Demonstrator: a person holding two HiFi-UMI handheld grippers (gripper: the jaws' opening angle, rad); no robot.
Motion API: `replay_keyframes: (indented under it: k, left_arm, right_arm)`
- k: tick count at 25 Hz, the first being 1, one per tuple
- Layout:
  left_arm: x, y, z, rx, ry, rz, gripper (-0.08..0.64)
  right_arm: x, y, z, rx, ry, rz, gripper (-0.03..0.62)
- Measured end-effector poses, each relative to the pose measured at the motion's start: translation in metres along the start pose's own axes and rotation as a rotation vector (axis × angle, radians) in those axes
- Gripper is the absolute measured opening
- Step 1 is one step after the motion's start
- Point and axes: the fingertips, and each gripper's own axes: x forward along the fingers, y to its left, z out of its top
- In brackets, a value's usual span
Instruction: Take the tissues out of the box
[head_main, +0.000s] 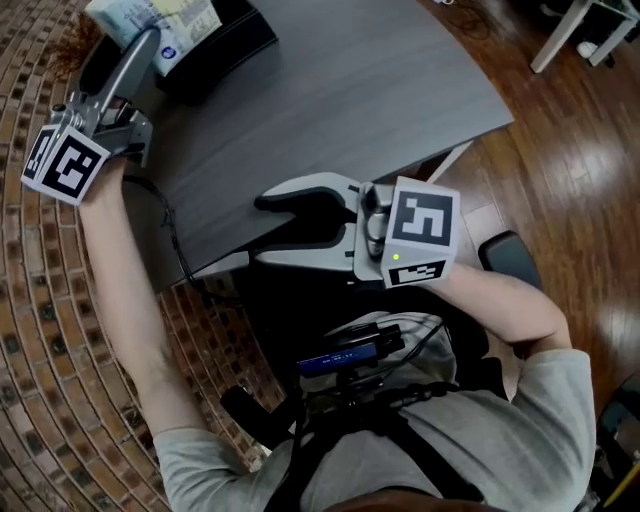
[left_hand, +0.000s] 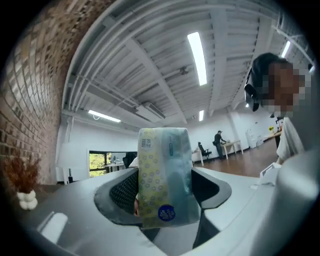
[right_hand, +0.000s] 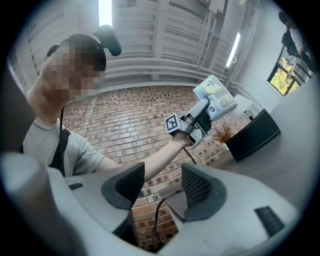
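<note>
Left gripper (left_hand: 165, 192) tight around yellow-dotted, plastic-wrapped tissue pack (left_hand: 161, 165)

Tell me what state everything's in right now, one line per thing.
Left gripper: shut on the tissue pack.
Tissue pack: held up, clear of the black box.
Black box: standing on the table, inside not visible.
Right gripper: open, empty.

1. The head view looked steeply down from above the person onto the grey table (head_main: 330, 110).
2. The left gripper view sat close behind its jaws, tilted up at the ceiling (left_hand: 150, 65).
3. The right gripper view faced left toward the brick wall (right_hand: 125, 120), sharing the left gripper (right_hand: 207, 107) and tissue pack (right_hand: 216, 97) with the head view.
</note>
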Motion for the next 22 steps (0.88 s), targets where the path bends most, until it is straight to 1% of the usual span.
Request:
replay_keyframes:
  k: [3, 6, 10, 12, 15, 18, 22]
  left_arm:
    - [-0.008, -0.023, 0.000, -0.091, -0.110, -0.050, 0.327]
    - [-0.021, -0.041, -0.001, -0.188, -0.218, -0.076, 0.327]
    - [-0.042, -0.056, 0.003, -0.328, -0.383, -0.111, 0.327]
    - [-0.052, -0.059, -0.002, -0.390, -0.442, -0.106, 0.327]
    - [-0.066, -0.064, -0.018, -0.475, -0.500, -0.084, 0.327]
    - [-0.078, -0.070, -0.032, -0.525, -0.544, -0.080, 0.327]
    - [-0.092, -0.078, -0.034, -0.539, -0.601, -0.098, 0.327]
  right_arm:
    - [0.000, -0.002, -0.001, -0.003, 0.000, -0.005, 0.227]
    - [-0.001, -0.002, -0.002, -0.002, 0.006, -0.007, 0.227]
    - [-0.001, -0.005, -0.002, -0.003, 0.004, -0.011, 0.227]
    - [-0.001, -0.005, -0.003, -0.002, 0.006, -0.013, 0.227]
    - [-0.003, -0.003, -0.007, 0.008, 0.016, -0.015, 0.227]
    - [-0.006, -0.005, -0.006, 0.012, 0.017, -0.023, 0.227]
    - [-0.002, -0.007, -0.002, 0.011, 0.008, -0.016, 0.227]
